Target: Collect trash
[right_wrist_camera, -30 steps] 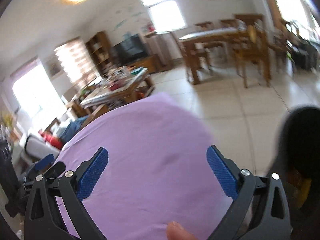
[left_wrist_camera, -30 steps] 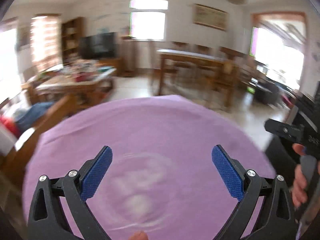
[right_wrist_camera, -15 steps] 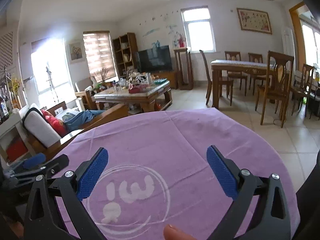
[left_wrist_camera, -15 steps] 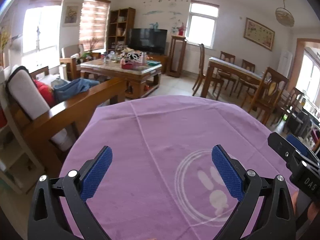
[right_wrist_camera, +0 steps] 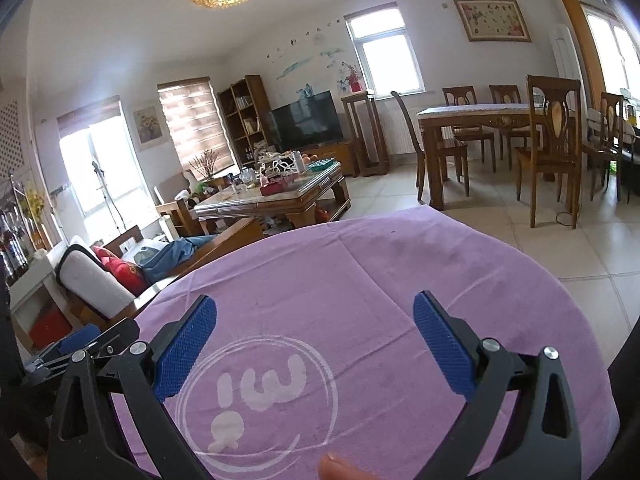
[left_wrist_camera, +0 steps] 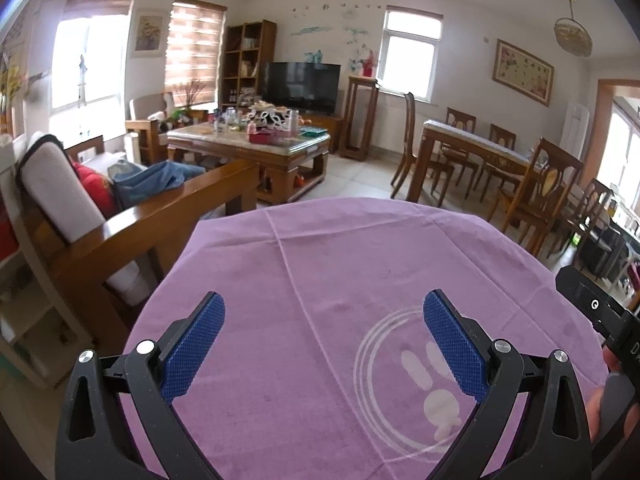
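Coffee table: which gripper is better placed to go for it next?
Left, probably. Both the left gripper and right gripper hang open and empty over the purple cloth; the cluttered coffee table sits ahead and leftward in both views, the left gripper's side.

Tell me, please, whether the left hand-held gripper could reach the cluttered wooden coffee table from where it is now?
Probably not: the left hand-held gripper hovers open over the purple cloth, while the wooden coffee table stands well across the room.
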`<action>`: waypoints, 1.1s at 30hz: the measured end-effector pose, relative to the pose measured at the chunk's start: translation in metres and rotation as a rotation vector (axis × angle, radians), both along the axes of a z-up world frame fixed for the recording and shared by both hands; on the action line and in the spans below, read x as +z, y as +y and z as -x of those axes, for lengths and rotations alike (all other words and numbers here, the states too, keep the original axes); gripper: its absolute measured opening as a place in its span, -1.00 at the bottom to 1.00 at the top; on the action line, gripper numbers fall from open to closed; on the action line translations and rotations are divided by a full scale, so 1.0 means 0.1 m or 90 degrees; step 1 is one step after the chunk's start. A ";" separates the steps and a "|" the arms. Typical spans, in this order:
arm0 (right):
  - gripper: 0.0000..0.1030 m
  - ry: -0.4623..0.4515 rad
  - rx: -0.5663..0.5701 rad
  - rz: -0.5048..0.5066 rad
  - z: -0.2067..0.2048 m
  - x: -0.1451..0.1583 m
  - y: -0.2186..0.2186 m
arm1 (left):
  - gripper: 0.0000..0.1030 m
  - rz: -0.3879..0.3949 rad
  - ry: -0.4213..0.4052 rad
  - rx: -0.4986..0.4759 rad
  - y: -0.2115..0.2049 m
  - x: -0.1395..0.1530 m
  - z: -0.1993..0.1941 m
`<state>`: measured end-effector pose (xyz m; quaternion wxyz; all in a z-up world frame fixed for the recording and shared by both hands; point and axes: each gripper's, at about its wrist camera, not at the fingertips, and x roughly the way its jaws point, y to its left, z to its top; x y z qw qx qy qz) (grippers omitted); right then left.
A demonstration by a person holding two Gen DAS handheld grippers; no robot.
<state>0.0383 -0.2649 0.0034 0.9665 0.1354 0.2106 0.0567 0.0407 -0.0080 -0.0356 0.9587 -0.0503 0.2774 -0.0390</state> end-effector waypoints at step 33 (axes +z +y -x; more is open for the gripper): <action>0.90 -0.002 -0.003 -0.004 -0.01 -0.03 -0.03 | 0.90 -0.005 -0.030 0.028 0.01 -0.02 0.06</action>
